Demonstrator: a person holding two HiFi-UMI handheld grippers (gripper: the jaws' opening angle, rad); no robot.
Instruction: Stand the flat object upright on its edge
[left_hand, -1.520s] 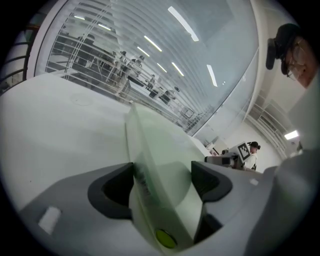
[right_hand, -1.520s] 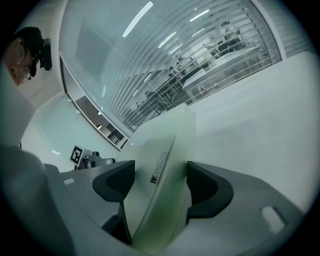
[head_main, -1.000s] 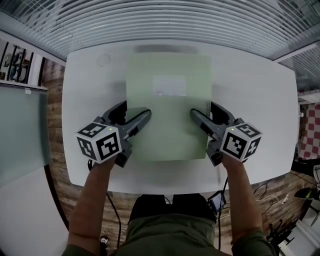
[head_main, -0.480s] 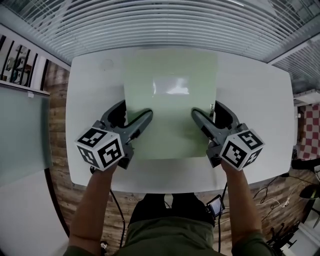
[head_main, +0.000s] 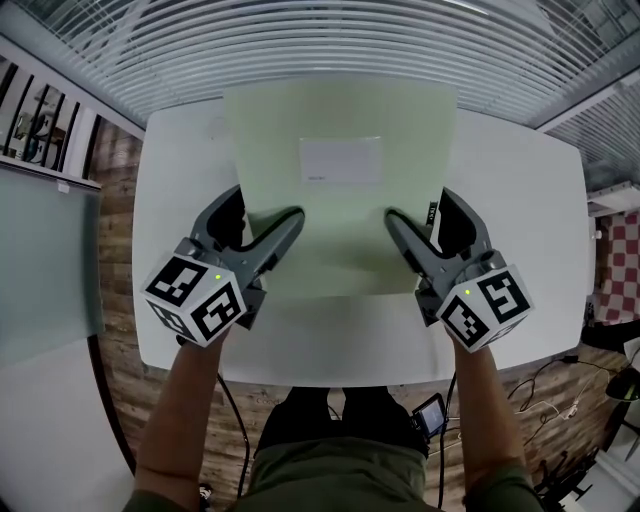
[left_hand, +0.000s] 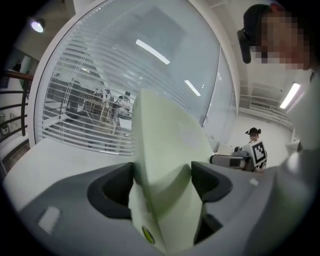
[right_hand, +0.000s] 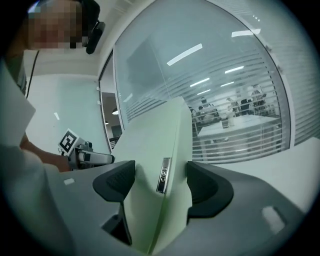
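Both tongs clenched on the board: left gripper (head_main: 262, 222) on its left edge, right gripper (head_main: 428, 222) on its right edge. Each gripper view shows the pale green sheet pinched between the two jaws, no gap.

One white table (head_main: 520, 200). One board (head_main: 340, 220), held over the table's middle and tilted: far edge lifted toward the head camera, near edge low, at or just above the tabletop. Contact there can't be told.

Progress, as judged: grasp made, lift begun, board somewhere between flat and upright. Left to do: swing the far edge up until the face is vertical, seat the near edge on the table, check that it balances, then let go with both grippers. Thin edge, so likely to tip once released.

Count: two grippers, one table, one board, one white label (head_main: 341, 160) on its face, one small metal tag (right_hand: 163, 175) on its right edge, sitting between the right jaws.
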